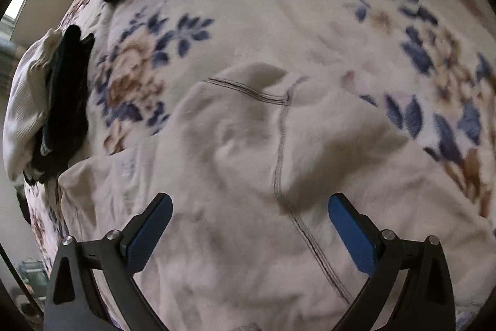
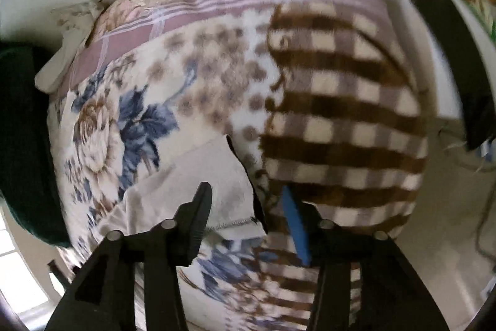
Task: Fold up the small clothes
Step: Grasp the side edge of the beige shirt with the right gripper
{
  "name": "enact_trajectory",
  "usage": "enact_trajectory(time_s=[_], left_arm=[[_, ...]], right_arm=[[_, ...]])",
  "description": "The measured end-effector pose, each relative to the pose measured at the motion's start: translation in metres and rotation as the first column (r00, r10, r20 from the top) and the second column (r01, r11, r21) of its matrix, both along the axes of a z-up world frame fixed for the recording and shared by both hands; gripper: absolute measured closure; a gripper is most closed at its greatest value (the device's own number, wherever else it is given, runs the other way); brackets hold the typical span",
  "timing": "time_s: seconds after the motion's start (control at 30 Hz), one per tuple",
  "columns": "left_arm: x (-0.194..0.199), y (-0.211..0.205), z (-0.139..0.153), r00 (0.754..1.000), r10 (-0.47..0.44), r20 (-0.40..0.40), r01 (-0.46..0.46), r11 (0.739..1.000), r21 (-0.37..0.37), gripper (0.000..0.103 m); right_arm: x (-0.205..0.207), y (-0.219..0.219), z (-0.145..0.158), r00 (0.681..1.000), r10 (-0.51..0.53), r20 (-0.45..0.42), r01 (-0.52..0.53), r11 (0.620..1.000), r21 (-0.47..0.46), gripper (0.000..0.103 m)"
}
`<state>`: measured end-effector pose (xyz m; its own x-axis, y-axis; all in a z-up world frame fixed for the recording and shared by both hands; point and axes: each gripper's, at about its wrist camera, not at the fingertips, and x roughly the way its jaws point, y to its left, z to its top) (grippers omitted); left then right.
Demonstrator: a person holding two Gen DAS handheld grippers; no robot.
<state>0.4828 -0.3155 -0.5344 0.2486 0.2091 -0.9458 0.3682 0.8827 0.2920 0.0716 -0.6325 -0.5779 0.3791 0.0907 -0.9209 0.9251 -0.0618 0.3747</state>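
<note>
Cream garment lies rumpled on the bed; both claws, left and right, gape empty, so the 6 o'clock hem may bunch or slip.

likely home bedroom: bed, floral blanket

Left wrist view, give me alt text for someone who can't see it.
A crumpled cream garment with dark seams lies on a floral blanket, the open left hand-held gripper above it. Other clothes sit piled at the left edge.
</note>
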Motion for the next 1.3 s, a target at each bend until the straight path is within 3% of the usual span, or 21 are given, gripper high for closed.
enact_trajectory(time_s=[0.07,0.1,0.13,0.3,0.43,0.57,0.6,0.7,0.73,0.77,0.87,0.97,1.07,1.13,1.23,1.3], left_arm=[[0.000,0.003,-0.006,1.000,0.004,-0.012,-0.004,1.000,0.002,0.000],[-0.004,0.004,-0.005,1.000,0.004,-0.011,-0.004,1.000,-0.003,0.000],[-0.004,0.003,-0.006,1.000,0.002,-0.010,-0.002,1.000,-0.002,0.000],[-0.015,-0.002,-0.002,1.000,0.003,-0.013,-0.003,1.000,-0.004,0.000],[0.002,0.008,-0.010,1.000,0.007,-0.013,-0.007,1.000,0.002,0.000],[0.010,0.006,-0.014,1.000,0.008,-0.006,-0.008,1.000,0.009,0.000],[0.007,0.006,-0.010,1.000,0.000,0.005,0.000,1.000,0.005,0.000],[-0.009,0.013,0.007,0.999,-0.013,0.044,0.014,1.000,-0.013,0.000],[-0.017,0.020,0.015,0.999,-0.010,0.050,0.011,1.000,-0.025,0.000],[-0.025,0.026,0.020,0.998,-0.003,0.056,0.005,1.000,-0.027,0.000],[-0.050,0.057,0.033,0.997,0.035,0.068,-0.034,0.999,-0.018,0.000],[-0.072,0.088,0.036,0.995,0.093,0.039,-0.093,0.996,-0.011,0.000],[-0.088,0.119,0.033,0.990,0.141,-0.010,-0.141,0.990,-0.021,0.000],[-0.096,0.145,0.032,0.982,0.189,-0.018,-0.190,0.982,-0.015,0.000],[-0.101,0.172,0.033,0.967,0.255,-0.024,-0.256,0.966,-0.023,0.000],[-0.104,0.194,0.036,0.953,0.304,-0.019,-0.304,0.952,-0.038,0.000]], right_arm=[[0.009,0.001,-0.009,1.000,0.001,0.000,-0.001,1.000,-0.002,0.054],[0.010,0.004,-0.007,1.000,0.011,-0.019,-0.011,1.000,-0.028,0.071],[0.015,0.006,-0.004,0.998,0.036,-0.043,-0.039,0.997,-0.061,0.100],[0.009,0.008,0.032,0.992,0.084,-0.090,-0.099,0.977,-0.187,0.101],[-0.004,0.000,0.046,0.994,0.066,-0.092,-0.083,0.978,-0.191,0.101],[-0.002,-0.011,0.033,0.993,0.100,-0.069,-0.108,0.986,-0.125,0.099],[-0.003,-0.013,0.030,0.993,0.097,-0.068,-0.104,0.989,-0.107,0.091],[-0.018,-0.008,0.034,0.998,0.047,-0.031,-0.050,0.994,-0.097,0.050],[-0.022,-0.003,0.034,0.999,0.027,-0.031,-0.030,0.995,-0.094,0.044],[-0.027,0.003,0.030,0.999,0.001,-0.034,-0.003,0.997,-0.072,0.044],[-0.030,0.020,0.003,0.994,-0.065,0.083,0.062,0.997,0.044,0.044],[-0.027,0.030,-0.018,0.974,-0.156,0.165,0.148,0.987,0.061,0.042],[-0.029,0.035,-0.017,0.926,-0.274,0.260,0.282,0.959,0.006,0.048],[-0.022,0.033,-0.008,0.923,-0.283,0.260,0.303,0.952,-0.038,0.093],[-0.008,0.032,0.013,0.938,-0.249,0.239,0.280,0.954,-0.105,0.094],[0.012,0.032,0.037,0.967,-0.159,0.200,0.195,0.965,-0.174,0.094]])
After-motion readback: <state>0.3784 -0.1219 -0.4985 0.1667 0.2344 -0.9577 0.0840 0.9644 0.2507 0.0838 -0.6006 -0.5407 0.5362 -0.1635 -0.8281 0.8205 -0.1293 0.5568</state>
